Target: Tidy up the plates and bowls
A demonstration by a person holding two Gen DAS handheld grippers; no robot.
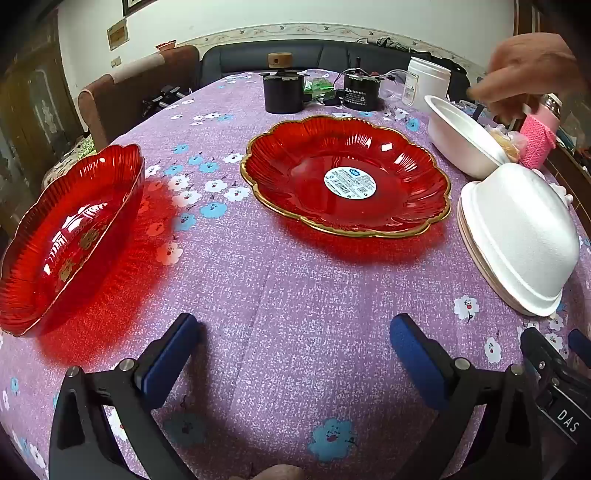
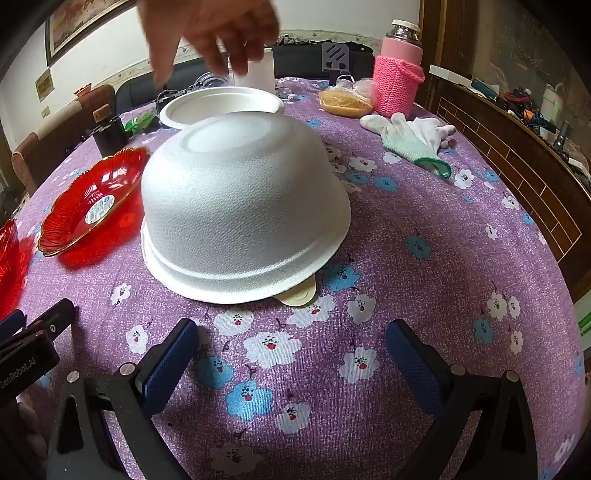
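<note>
1. I see the desk (image 1: 295,295) under a purple flowered cloth.
2. Two red plates (image 1: 347,177) (image 1: 66,236) lie well apart.
3. An upturned white bowl (image 2: 240,206) sits near one plate; an upright bowl (image 2: 221,107) behind it.
4. White gloves (image 2: 410,136) lie far right.

Glossy, see-through red plastic on the gold-rimmed plate (image 1: 347,177) and the ribbed dish (image 1: 70,236). Matt, pebbly white foam on the upturned bowl (image 2: 243,206). Woven purple cloth across the table (image 2: 406,295). Pink knit round the flask (image 2: 397,88).

White walls (image 1: 332,14), a dark sofa (image 1: 314,55), perhaps brown chairs (image 1: 110,96).
</note>
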